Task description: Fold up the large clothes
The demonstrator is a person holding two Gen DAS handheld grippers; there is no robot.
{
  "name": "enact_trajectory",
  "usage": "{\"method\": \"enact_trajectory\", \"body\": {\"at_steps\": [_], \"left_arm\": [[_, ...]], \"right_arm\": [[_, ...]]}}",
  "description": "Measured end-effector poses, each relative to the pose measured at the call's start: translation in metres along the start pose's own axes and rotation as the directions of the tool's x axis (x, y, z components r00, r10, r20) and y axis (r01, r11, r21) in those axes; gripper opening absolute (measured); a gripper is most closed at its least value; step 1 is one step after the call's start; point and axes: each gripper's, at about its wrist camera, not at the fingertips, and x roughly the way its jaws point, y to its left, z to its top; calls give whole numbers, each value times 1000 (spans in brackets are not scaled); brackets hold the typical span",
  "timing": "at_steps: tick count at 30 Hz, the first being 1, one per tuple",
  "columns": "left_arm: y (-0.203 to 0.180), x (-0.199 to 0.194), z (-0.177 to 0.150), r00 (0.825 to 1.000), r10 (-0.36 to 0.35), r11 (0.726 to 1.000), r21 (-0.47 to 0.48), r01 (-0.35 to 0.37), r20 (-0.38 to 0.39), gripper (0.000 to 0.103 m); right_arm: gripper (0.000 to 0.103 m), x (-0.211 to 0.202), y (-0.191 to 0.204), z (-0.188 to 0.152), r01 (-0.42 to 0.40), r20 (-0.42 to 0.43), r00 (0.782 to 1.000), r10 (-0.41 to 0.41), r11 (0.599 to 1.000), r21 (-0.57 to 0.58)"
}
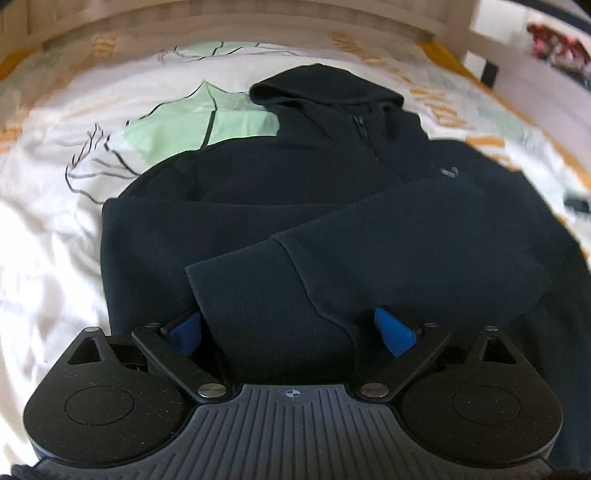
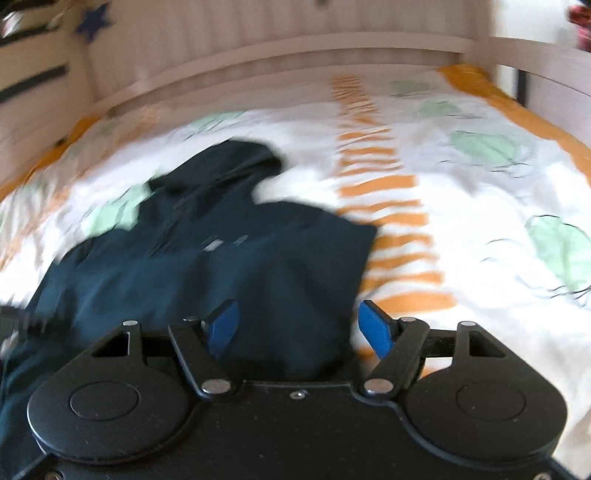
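Both grippers hang spread wide over the dark hoodie (image 1: 295, 192), gripping nothing. Nearest, the left gripper (image 1: 291, 328) straddles a sleeve cuff (image 1: 258, 288) folded across the body; the right gripper (image 2: 299, 325) hovers by the garment's right edge (image 2: 354, 266). Farther off, the hood (image 1: 325, 88) lies toward the headboard (image 1: 240, 22), all on the patterned bedspread (image 1: 55, 221). Thick knit looks soft and floppy, moderately heavy; pinching hem corners or shoulder seams seems best.
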Motion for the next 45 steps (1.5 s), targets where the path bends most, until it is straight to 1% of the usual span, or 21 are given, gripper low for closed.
{"method": "enact_trajectory", "body": {"at_steps": [2,3,6,7,10,11,12,14,16,17,19,23,25,27,30,31,33,37,40,43,45], "left_arm": [[2,1,-1,1000,-4,1000,-3,4,0,97],[4,1,-1,1000,-13,1000,-12,13,0,97],[5,2,0,1000,-26,999,-27,26,1,98],[6,2,0,1000,-26,999,-27,26,2,98],[4,2,0,1000,-25,999,-25,26,4,98],[4,2,0,1000,-27,999,-26,27,4,98],[5,1,0,1000,-29,999,-27,30,5,98],[6,1,0,999,-35,999,-30,35,7,98],[7,1,0,999,-38,999,-34,38,7,98],[7,1,0,999,-40,999,-35,40,8,98],[7,1,0,999,-42,998,-36,42,8,99],[8,1,0,999,-43,998,-35,43,9,100],[8,2,-1,999,-50,998,-36,51,13,103],[6,2,-1,999,-46,998,-33,47,17,103],[5,3,-1,999,-37,999,-30,38,24,103],[5,3,-1,999,-34,999,-28,34,28,103],[5,3,-2,999,-30,999,-27,30,36,103],[2,3,-6,998,-9,1000,-22,10,62,103],[-1,4,-10,995,15,1000,-12,-14,95,103],[-5,4,-16,990,39,999,-8,-39,136,103],[-5,4,-17,988,45,999,-7,-44,146,103]], "right_arm": [[60,14,-11,11,27,-9,1000,-27,999,21],[57,22,-15,15,48,-20,999,-47,999,24],[53,43,-17,24,78,-46,996,-78,997,4],[51,49,-16,26,79,-56,995,-79,997,-11],[50,60,-6,23,73,-85,993,-79,995,-72],[44,64,-3,21,81,-96,991,-91,992,-97],[28,66,1,18,91,-105,989,-105,988,-126],[10,72,5,15,117,-116,983,-141,974,-193],[8,80,4,15,163,-105,975,-194,956,-245],[7,83,0,14,174,-109,973,-205,954,-246],[7,90,-10,13,164,-121,973,-195,960,-225],[7,90,-6,6,170,-89,975,-202,944,-285],[11,86,-10,8,166,-79,978,-191,955,-247],[40,78,-13,11,176,-68,979,-193,963,-207],[42,56,-9,14,174,-4,984,-178,968,-179],[45,49,-6,14,165,10,986,-166,971,-174],[54,41,2,9,146,11,989,-147,973,-178],[55,48,14,-19,154,-41,985,-166,966,-206],[58,46,14,-35,185,21,983,-184,968,-167],[71,46,9,-36,220,34,976,-217,966,-136],[85,47,3,-37,226,31,974,-224,970,-87]]}}
